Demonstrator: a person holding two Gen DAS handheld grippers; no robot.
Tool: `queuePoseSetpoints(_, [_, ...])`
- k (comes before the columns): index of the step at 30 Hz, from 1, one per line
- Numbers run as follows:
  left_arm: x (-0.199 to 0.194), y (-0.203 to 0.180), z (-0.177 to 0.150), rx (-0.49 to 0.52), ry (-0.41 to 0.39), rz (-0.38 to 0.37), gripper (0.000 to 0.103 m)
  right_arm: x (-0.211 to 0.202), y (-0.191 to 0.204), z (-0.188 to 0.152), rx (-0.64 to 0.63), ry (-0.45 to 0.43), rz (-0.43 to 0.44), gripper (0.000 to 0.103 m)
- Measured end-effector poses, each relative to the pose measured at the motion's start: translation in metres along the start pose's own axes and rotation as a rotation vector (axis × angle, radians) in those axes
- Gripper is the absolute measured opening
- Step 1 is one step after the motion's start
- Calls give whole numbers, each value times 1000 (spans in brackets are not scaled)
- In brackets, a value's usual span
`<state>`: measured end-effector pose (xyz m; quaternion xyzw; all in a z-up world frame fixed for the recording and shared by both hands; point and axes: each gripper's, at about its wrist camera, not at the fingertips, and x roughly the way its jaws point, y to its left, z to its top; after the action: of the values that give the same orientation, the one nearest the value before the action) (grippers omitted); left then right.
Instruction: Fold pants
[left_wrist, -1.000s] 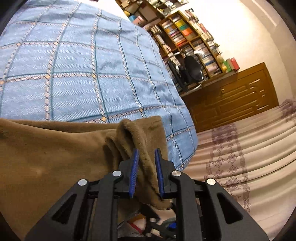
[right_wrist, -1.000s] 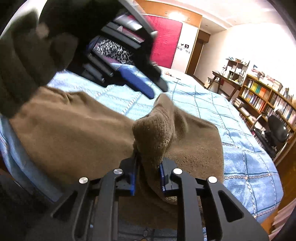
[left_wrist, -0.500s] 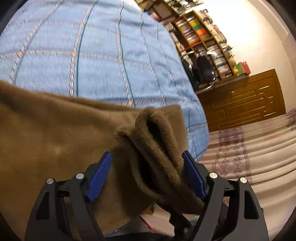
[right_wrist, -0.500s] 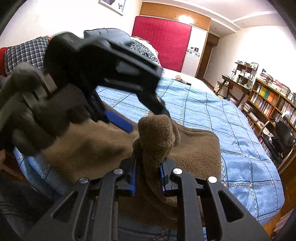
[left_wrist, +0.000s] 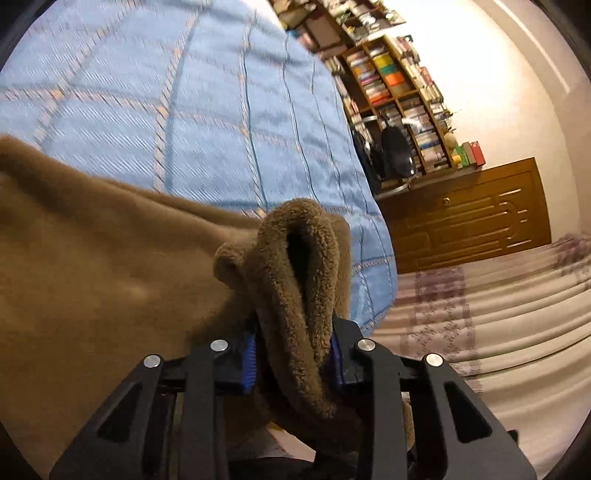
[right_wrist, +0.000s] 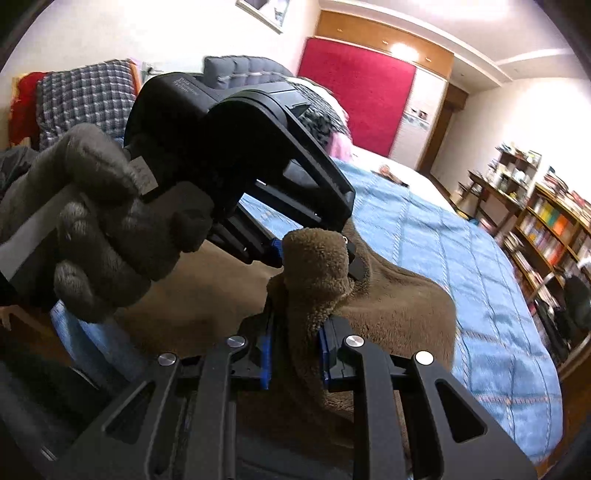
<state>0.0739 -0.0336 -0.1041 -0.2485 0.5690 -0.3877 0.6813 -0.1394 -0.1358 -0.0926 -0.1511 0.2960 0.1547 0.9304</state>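
The pants (left_wrist: 92, 280), brown and fleecy, are lying spread over the near part of the bed (left_wrist: 184, 92), on its blue checked cover, with one bunched edge raised off the cover between the two claws. To my eye the step in hand is taking hold of that edge at two points so it can be carried across for a fold; doing it well probably means keeping both grips on the same layers, lifting evenly, and holding the edge taut enough that the cloth beneath is not dragging or creasing. The left claw (left_wrist: 291, 350) is closing on a thick roll of the fleece, its blue pads pressing into it from both sides. The right claw (right_wrist: 293, 350) is staying narrow, pinching another fold of the pants just beside it.
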Motion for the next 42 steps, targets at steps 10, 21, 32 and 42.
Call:
queuePoseSetpoints(10, [-85,60,-16,-28,-159,98,30,38,52,33,-82,2,214,19])
queuePoseSetpoints(21, [-99,134,-24,-154,-210,153,37,56,56,16,1,50,288,58])
queuePoseSetpoints(32, [-146,66,-36,29,-402,358,58,13,-71,-29,370,54,70,58])
queuePoseSetpoints(42, [-70,27,-43,93,-294,276,58,38,-108,-76,512,102,67,58])
